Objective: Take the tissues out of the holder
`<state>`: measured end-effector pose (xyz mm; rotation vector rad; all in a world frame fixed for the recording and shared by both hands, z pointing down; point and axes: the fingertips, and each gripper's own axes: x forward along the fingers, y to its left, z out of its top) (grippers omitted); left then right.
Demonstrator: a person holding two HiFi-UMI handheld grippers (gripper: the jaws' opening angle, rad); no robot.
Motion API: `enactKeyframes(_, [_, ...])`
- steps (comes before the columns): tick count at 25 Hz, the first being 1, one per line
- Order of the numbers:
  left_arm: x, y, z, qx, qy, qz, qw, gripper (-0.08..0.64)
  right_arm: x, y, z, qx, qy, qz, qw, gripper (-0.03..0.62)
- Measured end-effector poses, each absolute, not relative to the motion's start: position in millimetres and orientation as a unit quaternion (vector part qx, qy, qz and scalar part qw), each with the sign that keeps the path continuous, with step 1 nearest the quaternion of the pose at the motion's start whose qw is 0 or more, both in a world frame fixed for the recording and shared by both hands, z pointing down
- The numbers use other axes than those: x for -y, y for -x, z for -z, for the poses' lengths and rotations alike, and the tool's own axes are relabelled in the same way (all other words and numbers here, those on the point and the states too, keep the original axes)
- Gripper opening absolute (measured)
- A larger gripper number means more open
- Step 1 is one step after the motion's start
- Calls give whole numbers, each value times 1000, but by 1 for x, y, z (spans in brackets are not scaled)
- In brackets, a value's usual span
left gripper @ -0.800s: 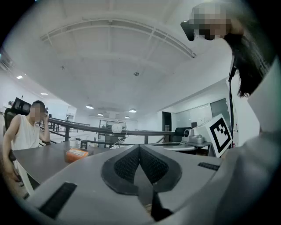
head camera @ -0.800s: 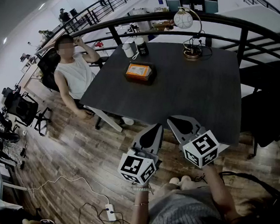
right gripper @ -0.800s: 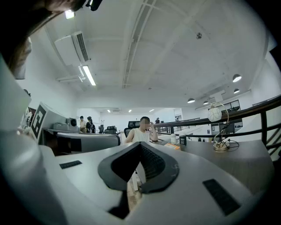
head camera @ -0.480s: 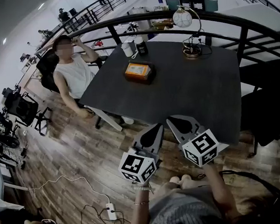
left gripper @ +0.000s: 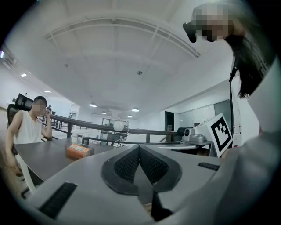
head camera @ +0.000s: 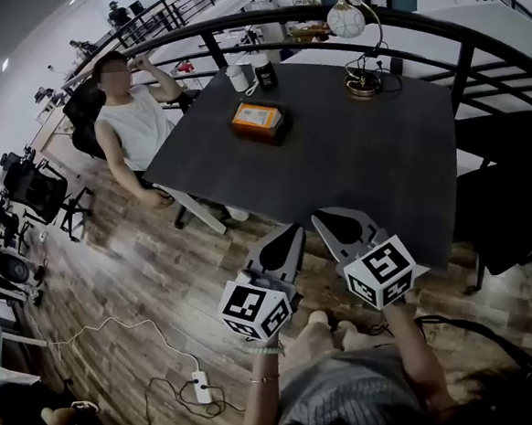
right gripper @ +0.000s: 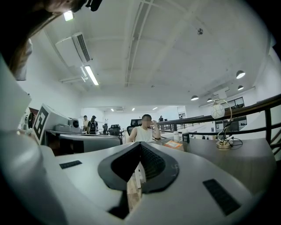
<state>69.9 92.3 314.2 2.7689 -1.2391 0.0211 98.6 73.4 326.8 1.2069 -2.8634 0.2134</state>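
Observation:
The tissue holder [head camera: 259, 119] is an orange-topped box in a dark case, lying on the far left part of the dark table [head camera: 363, 163]. It also shows small in the left gripper view as an orange tissue holder [left gripper: 79, 150] and in the right gripper view as the tissue holder [right gripper: 174, 143]. My left gripper [head camera: 292, 236] and right gripper [head camera: 325, 219] hang side by side just short of the table's near edge, far from the holder. Both point level toward the table. The jaws of both are shut with nothing between them.
A person [head camera: 129, 126] sits at the table's left side. Beyond the holder stand a white cup [head camera: 240, 77] and a dark cup [head camera: 263, 71]. A globe lamp [head camera: 347, 17] stands far right. A black railing [head camera: 436, 42] curves behind, and a power strip [head camera: 202, 382] lies on the floor.
The head camera has shifted a little, so the table sits slightly higher in the picture. Both grippers stay shut in about the same place before the table's near edge.

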Motion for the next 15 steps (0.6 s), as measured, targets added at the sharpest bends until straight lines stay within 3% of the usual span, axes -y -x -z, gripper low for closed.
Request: enactKeyframes(15, [-54, -25, -314, 450, -892, -9, 45, 8, -32, -57, -325, 936, -339, -92, -12, 14])
